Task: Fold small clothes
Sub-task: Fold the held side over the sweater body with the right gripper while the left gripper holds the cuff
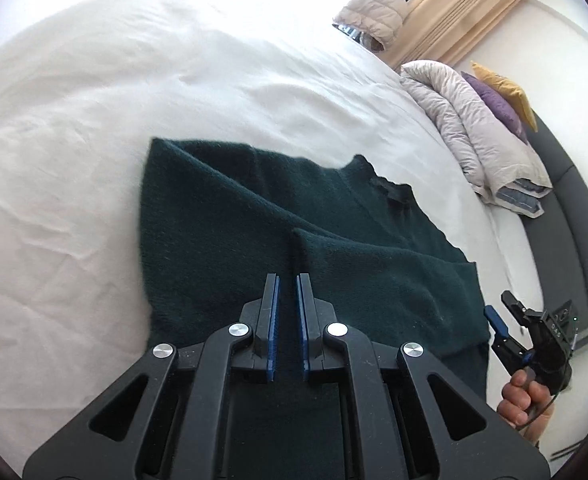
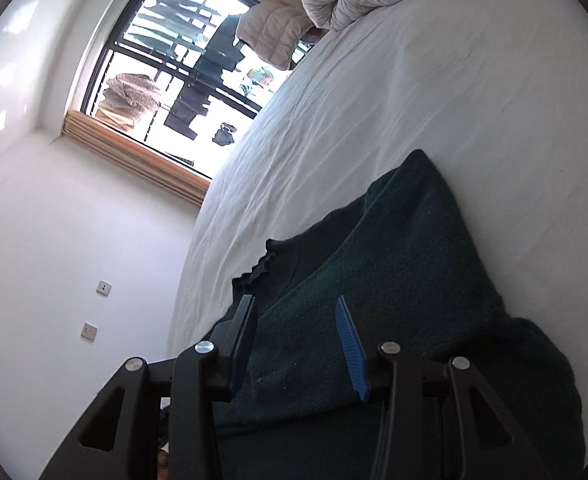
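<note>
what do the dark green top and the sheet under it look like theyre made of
The dark green top looks like a soft knit, maybe wool or fleece: matte, fuzzy nap, ribbed trim at one edge. The white sheet looks like thin woven cotton or a blend: smooth, matte, with fine sharp creases. Exact fibres cannot be told from these views.

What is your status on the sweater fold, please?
Left gripper jaws nearly shut, hovering over sweater, nothing visibly held. Right gripper open at sweater's edge. Sweater partly folded on bed. Nothing in the way.
</note>
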